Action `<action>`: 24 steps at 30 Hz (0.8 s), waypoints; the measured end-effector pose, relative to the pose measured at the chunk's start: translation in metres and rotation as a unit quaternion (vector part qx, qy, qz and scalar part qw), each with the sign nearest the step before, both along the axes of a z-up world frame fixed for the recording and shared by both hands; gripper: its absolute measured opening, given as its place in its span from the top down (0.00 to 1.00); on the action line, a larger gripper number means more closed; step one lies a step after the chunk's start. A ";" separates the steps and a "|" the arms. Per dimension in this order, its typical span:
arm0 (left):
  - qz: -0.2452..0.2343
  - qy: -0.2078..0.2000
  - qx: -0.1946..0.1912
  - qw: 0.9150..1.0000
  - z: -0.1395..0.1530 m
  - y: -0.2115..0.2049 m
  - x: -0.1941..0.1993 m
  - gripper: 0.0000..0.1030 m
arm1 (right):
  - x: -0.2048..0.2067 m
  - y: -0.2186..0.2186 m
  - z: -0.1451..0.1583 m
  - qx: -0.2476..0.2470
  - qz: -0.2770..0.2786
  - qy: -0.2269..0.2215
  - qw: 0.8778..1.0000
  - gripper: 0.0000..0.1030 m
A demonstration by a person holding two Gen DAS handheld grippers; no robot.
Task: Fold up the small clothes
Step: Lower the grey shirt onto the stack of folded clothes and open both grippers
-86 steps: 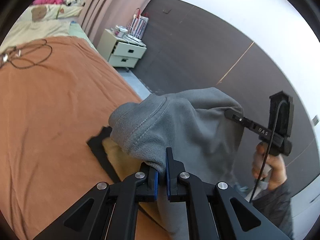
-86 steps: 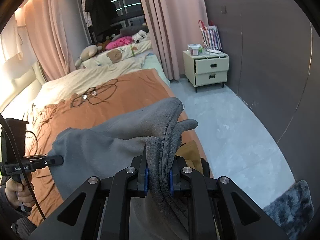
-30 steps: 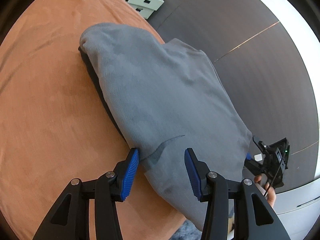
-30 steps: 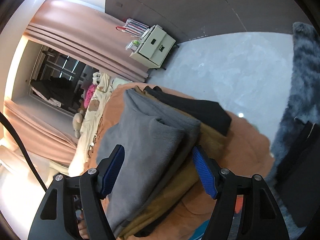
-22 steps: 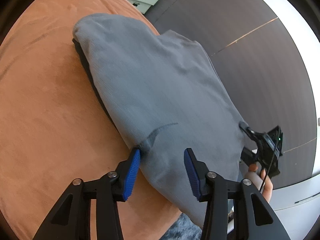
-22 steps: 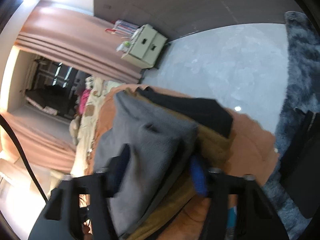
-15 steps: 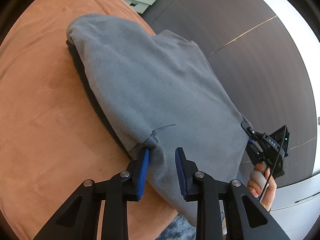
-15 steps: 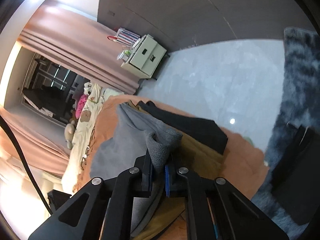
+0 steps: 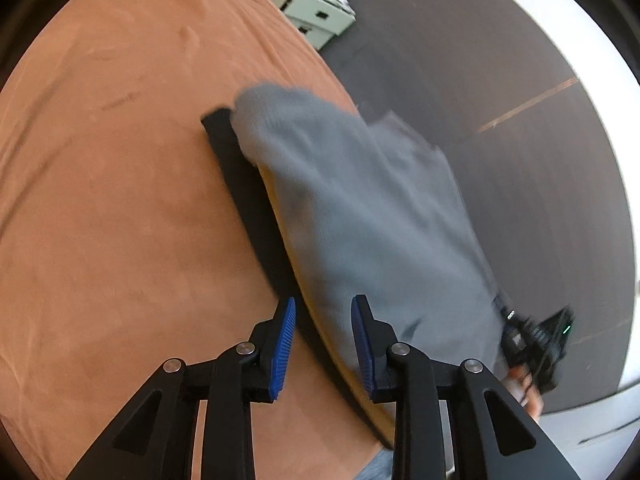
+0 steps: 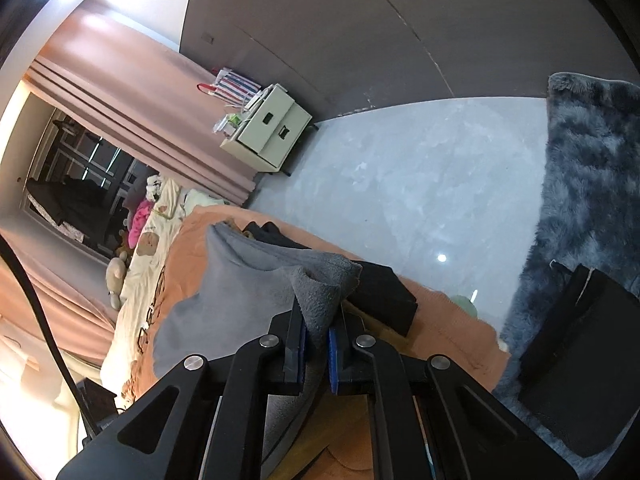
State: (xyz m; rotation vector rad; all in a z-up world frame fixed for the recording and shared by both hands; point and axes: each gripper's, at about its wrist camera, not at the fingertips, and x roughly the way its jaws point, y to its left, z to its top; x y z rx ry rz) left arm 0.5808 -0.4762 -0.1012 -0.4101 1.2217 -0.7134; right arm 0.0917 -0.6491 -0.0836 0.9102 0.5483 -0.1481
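Note:
A grey fleece garment (image 9: 360, 216) lies blurred on top of a mustard garment (image 9: 340, 348) and a black one (image 9: 256, 208), stacked on the orange bed cover (image 9: 120, 200). My left gripper (image 9: 323, 344) is open just short of the stack's near edge, with nothing between its blue pads. In the right wrist view my right gripper (image 10: 317, 340) is shut on a bunched corner of the grey fleece (image 10: 240, 296), lifting it off the black garment (image 10: 384, 296). The far right gripper and the hand holding it show at the left wrist view's lower right.
A cream nightstand (image 10: 268, 128) stands by the pink curtains (image 10: 132, 92) beyond the bed. A grey shaggy rug (image 10: 592, 184) and a black object (image 10: 576, 360) lie on the pale floor to the right. Soft toys and bedding crowd the bed's far end (image 10: 148, 232).
My left gripper has let go of the grey fleece, opened and pulled back from the stack. My right gripper has closed on the fleece's corner and keeps it raised.

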 end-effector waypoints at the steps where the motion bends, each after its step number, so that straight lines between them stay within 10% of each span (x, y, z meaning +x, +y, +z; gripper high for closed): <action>1: 0.006 -0.002 -0.004 1.000 0.002 0.003 0.007 0.67 | 0.003 0.000 0.002 -0.001 0.000 0.001 1.000 0.96; 5: 0.029 -0.016 -0.033 0.999 0.008 0.012 0.028 0.46 | -0.001 -0.001 0.005 0.004 0.004 0.000 1.000 0.96; 12: 0.029 -0.017 -0.019 0.999 -0.006 -0.012 0.059 0.46 | -0.006 -0.008 0.003 0.006 0.012 -0.004 1.000 0.96; 16: 0.047 -0.028 0.011 0.998 -0.013 -0.014 0.074 0.82 | -0.009 -0.006 0.004 0.002 0.014 -0.004 1.000 0.96; 21: 0.067 -0.048 0.047 0.995 -0.019 -0.014 0.088 0.85 | -0.008 0.003 0.011 -0.026 0.015 0.006 1.000 0.95; 24: 0.086 -0.037 0.062 0.994 -0.021 -0.013 0.088 0.68 | -0.007 0.007 0.017 -0.048 0.008 0.015 0.999 0.94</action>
